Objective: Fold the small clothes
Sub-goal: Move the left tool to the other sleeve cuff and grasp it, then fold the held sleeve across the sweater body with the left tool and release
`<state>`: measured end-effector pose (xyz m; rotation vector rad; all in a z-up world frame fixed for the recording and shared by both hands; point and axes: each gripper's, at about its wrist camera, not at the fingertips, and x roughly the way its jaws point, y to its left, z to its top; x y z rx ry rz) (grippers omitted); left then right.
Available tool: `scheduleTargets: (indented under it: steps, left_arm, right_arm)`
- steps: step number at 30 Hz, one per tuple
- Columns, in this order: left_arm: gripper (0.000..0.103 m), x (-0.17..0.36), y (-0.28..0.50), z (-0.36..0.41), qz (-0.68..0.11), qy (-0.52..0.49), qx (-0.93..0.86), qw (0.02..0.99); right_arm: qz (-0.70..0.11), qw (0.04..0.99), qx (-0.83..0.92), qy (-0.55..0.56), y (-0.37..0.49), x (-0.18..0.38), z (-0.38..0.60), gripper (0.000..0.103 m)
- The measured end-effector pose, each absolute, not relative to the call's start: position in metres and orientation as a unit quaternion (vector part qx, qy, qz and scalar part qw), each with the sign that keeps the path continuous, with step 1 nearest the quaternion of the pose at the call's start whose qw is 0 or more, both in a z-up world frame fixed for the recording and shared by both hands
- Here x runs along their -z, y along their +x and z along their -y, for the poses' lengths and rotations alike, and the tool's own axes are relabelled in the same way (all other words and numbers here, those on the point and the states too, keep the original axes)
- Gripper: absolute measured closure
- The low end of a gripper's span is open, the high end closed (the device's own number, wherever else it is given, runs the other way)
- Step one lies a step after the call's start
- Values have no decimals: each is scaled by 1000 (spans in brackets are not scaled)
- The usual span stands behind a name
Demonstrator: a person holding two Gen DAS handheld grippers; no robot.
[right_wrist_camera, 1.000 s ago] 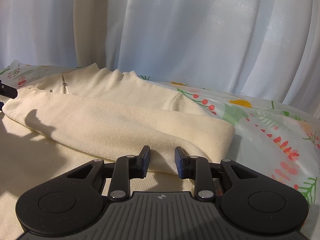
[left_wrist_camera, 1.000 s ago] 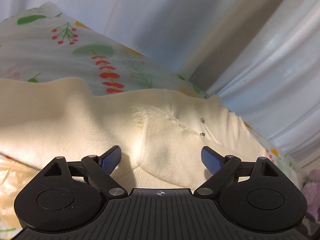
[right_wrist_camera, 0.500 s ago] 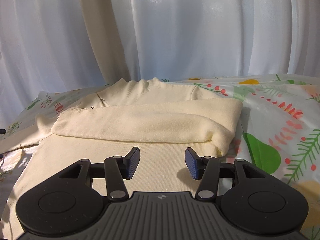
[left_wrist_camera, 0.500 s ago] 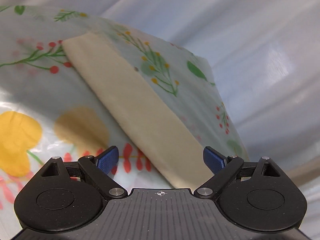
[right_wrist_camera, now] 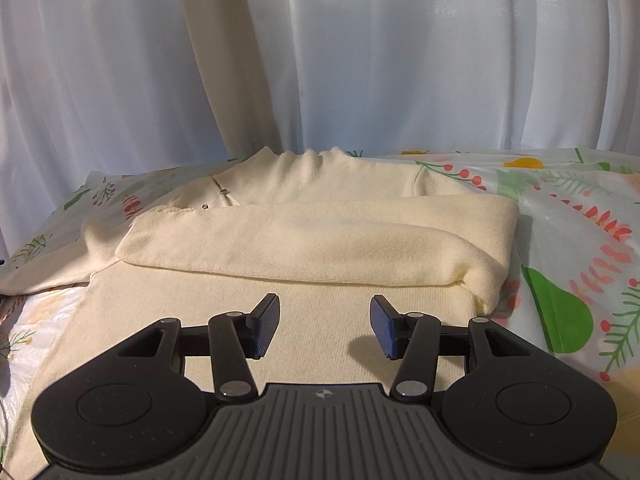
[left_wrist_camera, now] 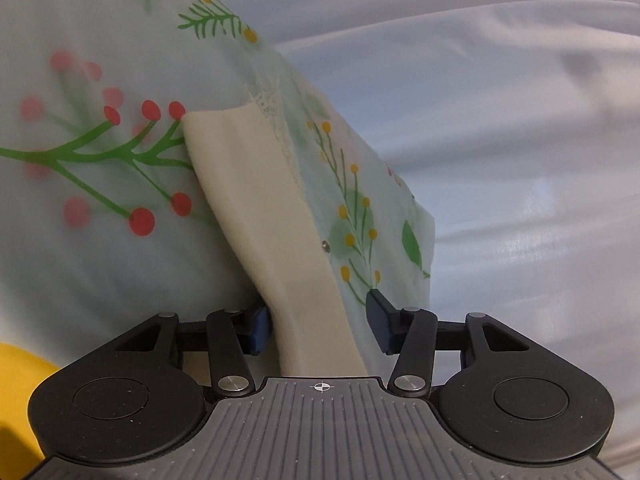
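Observation:
A cream sweater [right_wrist_camera: 304, 184] lies on the floral cloth, collar toward the curtain. One sleeve [right_wrist_camera: 320, 240] is folded flat across its chest. My right gripper [right_wrist_camera: 324, 326] hovers open over the sweater's lower body with nothing between its pads. The other sleeve [right_wrist_camera: 48, 276] trails off to the left. In the left wrist view that cream sleeve [left_wrist_camera: 256, 200] runs between the blue pads of my left gripper [left_wrist_camera: 319, 328], whose jaws are closing. The left pad [left_wrist_camera: 258, 330] touches the sleeve's edge, while the right pad [left_wrist_camera: 380, 328] still stands clear of it.
The floral cloth [right_wrist_camera: 560, 208] covers the surface and drops off at its edge [left_wrist_camera: 424, 240] close to the left gripper. White curtains [right_wrist_camera: 400, 60] hang right behind the sweater. A small metal snap [left_wrist_camera: 326, 245] sits on the sleeve's edge.
My left gripper swung away from the folded cuff, rolled, and came down around the loose sleeve with its jaws narrowing. My right gripper opened wider and drew back from the folded sleeve.

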<state>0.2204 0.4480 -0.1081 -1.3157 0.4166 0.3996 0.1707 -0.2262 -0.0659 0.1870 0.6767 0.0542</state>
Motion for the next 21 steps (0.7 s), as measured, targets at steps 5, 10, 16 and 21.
scheduleTargets:
  steps: [5,10,16,21]
  left_arm:
    - [88,111,228,-460,-213,-597,-201,747]
    - [94,103,237,-459,-233,-555,-218,768]
    - [95,54,247,-415,-211,-422,-176,864]
    - [95,-23,273,-303,-194,-261,-7,946]
  right_arm:
    - [-333,939,-16,88,170,67,226,53]
    - [-335,937,0,99,168,69,233,54]
    - [-330,938,6,103,163,67,238,54]
    - [-322,940,7,112,159,62,243,54]
